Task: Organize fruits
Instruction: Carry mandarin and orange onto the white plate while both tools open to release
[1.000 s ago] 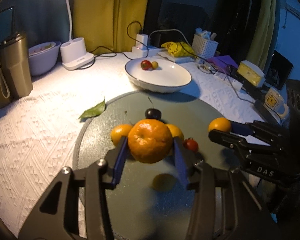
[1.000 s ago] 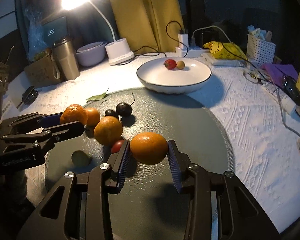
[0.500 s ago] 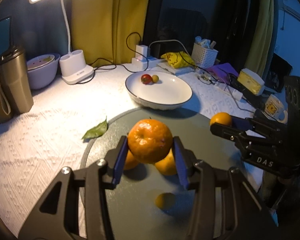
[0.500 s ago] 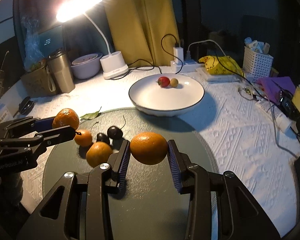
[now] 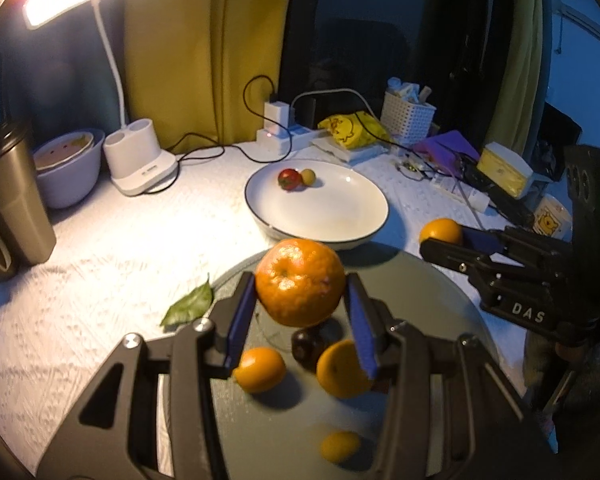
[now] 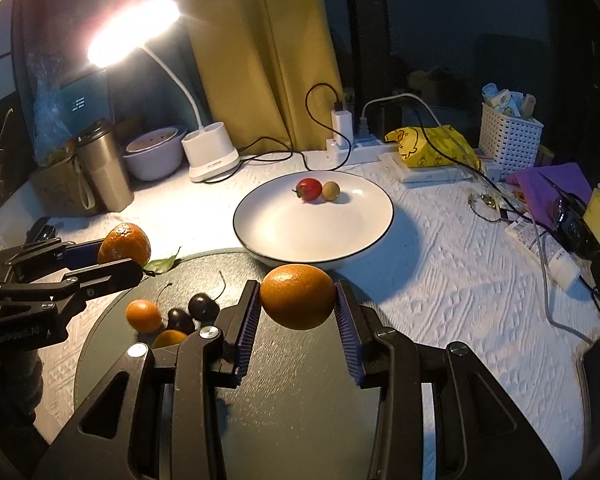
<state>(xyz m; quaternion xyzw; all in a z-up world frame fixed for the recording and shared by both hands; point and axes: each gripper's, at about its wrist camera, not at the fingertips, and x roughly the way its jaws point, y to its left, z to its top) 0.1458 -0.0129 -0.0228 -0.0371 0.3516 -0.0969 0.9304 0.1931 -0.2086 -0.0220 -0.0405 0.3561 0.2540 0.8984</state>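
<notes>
My left gripper (image 5: 300, 308) is shut on a large orange (image 5: 299, 282) and holds it in the air above the dark round tray (image 5: 432, 280). My right gripper (image 6: 298, 316) is shut on another orange (image 6: 297, 295), also lifted, just short of the white plate (image 6: 284, 232). The plate holds a red cherry tomato (image 6: 309, 189) and a small yellow fruit (image 6: 331, 191). On the tray lie small oranges (image 6: 143, 315), two dark cherries (image 6: 202, 307) and a small yellow fruit (image 5: 339, 445). Each gripper shows in the other's view: the right (image 5: 444, 240), the left (image 6: 132, 260).
A lit desk lamp (image 6: 210, 156), a steel tumbler (image 6: 104, 168) and a bowl (image 6: 154, 156) stand at the back left. A power strip (image 6: 346, 142), yellow bag (image 6: 432, 148), white basket (image 6: 510, 132) and clutter fill the back right. A green leaf (image 5: 190, 304) lies beside the tray.
Both grippers have risen and moved forward toward the white plate, each still holding its orange. The fruits on the tray now lie lower and nearer in both views.
</notes>
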